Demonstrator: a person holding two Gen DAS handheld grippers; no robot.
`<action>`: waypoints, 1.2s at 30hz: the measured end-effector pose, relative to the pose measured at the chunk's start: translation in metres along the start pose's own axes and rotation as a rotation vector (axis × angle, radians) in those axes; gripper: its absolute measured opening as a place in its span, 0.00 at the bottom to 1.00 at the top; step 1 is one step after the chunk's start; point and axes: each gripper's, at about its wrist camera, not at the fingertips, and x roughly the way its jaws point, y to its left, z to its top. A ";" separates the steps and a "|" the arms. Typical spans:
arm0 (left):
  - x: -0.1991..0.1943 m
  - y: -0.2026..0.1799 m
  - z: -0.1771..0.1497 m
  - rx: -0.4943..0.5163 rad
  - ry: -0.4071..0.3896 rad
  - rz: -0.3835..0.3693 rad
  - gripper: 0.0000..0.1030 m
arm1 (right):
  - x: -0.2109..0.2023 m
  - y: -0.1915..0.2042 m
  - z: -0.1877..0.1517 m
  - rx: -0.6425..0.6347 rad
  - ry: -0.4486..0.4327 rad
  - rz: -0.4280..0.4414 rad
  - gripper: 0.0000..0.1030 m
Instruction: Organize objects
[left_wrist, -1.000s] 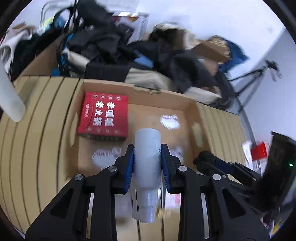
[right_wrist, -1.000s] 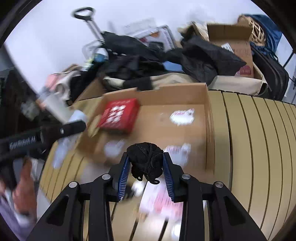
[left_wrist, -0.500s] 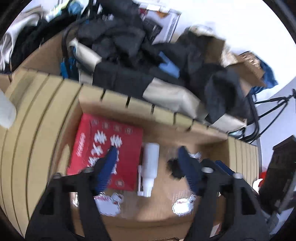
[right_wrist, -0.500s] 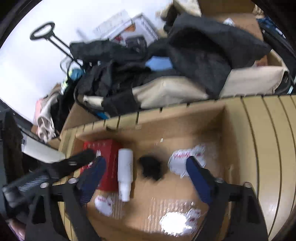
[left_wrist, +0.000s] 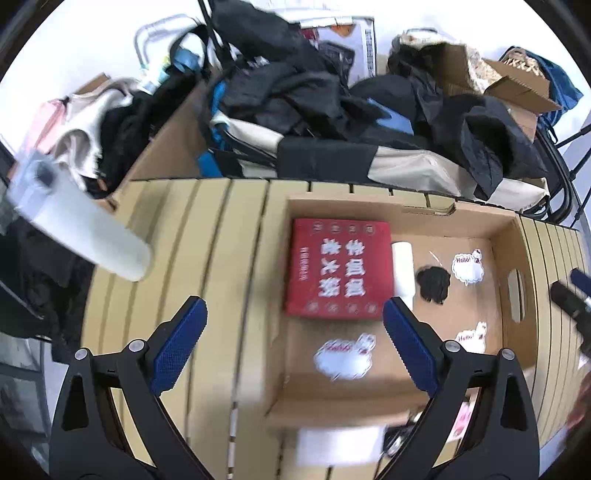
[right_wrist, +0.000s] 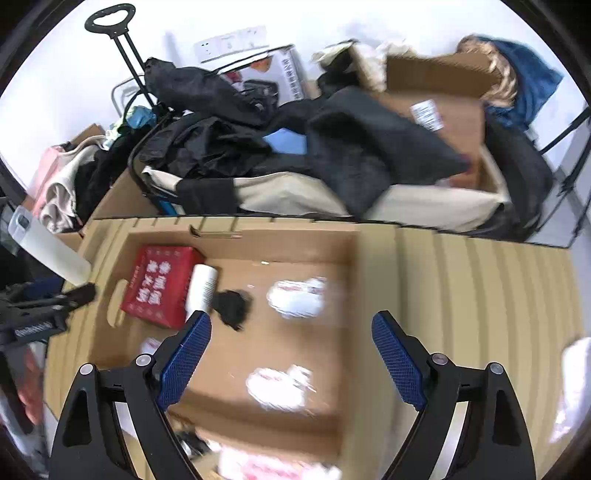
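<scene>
Progress looks far along: flat red printed box (left_wrist: 338, 267), white cylindrical spray bottle (left_wrist: 402, 271) and black crumpled fabric lump (left_wrist: 433, 283) lie side by side inside the open brown cardboard box (left_wrist: 424, 218). Left gripper (left_wrist: 293, 345) and right gripper (right_wrist: 291, 354) both hover above the cardboard box with fingers spread wide, holding nothing. Blurred items at its near edge likely remain.

A tan cardboard box (left_wrist: 509, 229) is showing white cartoon stickers (left_wrist: 467, 268) (1 reading "Hello!"). Lying inside are a red box (left_wrist: 338, 267) with white characters, a white bottle (left_wrist: 402, 269) and a black bundle (left_wrist: 433, 283). Blue-padded fingers (left_wrist: 179, 345) are framing them.
</scene>
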 end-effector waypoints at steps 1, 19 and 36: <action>-0.010 0.003 -0.006 -0.002 -0.012 0.007 0.93 | -0.009 -0.004 -0.003 0.010 -0.008 -0.003 0.89; -0.174 0.044 -0.261 0.202 -0.263 -0.036 1.00 | -0.183 0.000 -0.247 -0.054 -0.194 0.328 0.89; -0.132 0.069 -0.343 0.005 -0.158 -0.229 1.00 | -0.169 0.003 -0.368 0.079 -0.213 0.332 0.88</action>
